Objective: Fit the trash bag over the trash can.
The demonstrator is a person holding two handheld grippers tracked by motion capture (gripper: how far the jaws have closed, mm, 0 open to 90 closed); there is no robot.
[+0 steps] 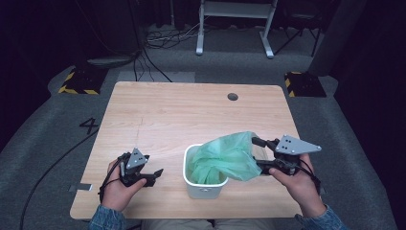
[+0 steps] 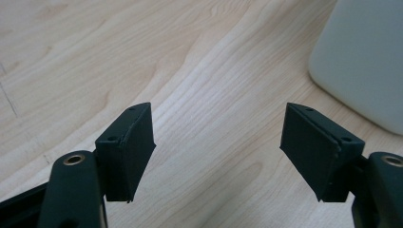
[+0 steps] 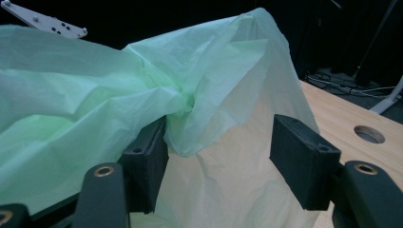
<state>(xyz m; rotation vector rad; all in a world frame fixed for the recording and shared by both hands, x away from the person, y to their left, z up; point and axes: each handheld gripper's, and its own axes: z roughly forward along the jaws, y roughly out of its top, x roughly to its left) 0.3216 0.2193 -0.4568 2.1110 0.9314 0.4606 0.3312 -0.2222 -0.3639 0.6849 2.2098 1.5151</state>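
Dark floor with cables surrounds the wooden table (image 1: 191, 110). Near its front edge a white bin (image 1: 205, 184) holds a green bag (image 1: 227, 155), which spills rightward between the right gripper's (image 1: 258, 154) parted jaws. Left gripper (image 1: 155, 176) hovers wide, empty, beside the bin.

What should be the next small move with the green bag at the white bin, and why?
Probably close the right gripper on the green bag: its jaws stand apart with the film draped between them, half out of the white bin. The left gripper is open and empty.
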